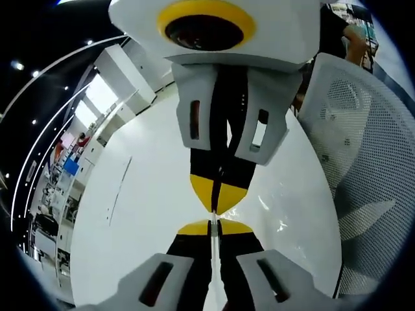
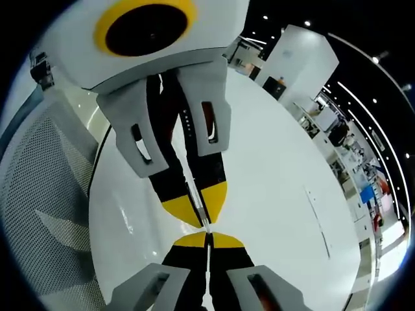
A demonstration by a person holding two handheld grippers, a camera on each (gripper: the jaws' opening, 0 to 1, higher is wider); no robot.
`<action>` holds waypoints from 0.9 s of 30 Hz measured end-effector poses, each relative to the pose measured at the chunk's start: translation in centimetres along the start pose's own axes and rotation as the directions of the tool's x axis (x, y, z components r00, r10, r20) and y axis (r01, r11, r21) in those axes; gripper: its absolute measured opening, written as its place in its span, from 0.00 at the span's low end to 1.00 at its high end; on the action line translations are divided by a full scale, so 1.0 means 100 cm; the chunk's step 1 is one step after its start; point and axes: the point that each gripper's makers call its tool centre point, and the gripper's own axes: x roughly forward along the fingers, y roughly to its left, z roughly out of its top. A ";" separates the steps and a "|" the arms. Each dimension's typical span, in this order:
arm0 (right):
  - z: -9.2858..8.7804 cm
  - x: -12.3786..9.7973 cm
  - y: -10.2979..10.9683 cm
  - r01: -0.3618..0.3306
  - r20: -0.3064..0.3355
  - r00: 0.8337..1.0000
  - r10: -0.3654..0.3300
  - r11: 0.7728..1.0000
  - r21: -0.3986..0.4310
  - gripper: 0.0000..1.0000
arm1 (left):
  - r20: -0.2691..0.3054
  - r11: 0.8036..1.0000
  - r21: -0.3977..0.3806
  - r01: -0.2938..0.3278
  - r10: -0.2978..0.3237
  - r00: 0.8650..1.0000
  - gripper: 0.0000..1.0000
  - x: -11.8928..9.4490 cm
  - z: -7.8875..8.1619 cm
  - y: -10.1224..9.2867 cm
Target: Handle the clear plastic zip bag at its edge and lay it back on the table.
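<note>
Left gripper [image 1: 214, 223] pinched tight on thin edge of clear zip bag [image 1: 279, 207], right gripper [image 1: 217, 194] clamped tip-to-tip opposite on same edge. Probably stretching it flat for laydown (barely visible, just glints). White table [image 1: 130, 214] below, mesh chair [image 1: 369, 162] beyond.

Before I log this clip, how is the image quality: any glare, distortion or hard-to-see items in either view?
Left gripper view: strong fisheye bending at the edges; the clear zip bag reads mainly as faint glints on the bright white table; the window at left is blown out. Right gripper view: same bending; the mesh chair curves along the rim, ceiling lights are streaked, and both grippers are sharp.
</note>
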 end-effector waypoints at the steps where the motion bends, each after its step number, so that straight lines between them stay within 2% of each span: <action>1: 0.000 0.000 -0.001 0.003 0.000 1.000 -0.003 1.000 -0.002 0.00 | 0.000 1.000 0.001 -0.001 0.001 1.000 0.00 0.000 0.000 0.000; 27: -0.002 0.002 -0.003 0.012 0.001 1.000 -0.012 1.000 0.019 0.00 | -0.016 1.000 -0.016 -0.004 0.004 1.000 0.00 -0.003 -0.004 0.001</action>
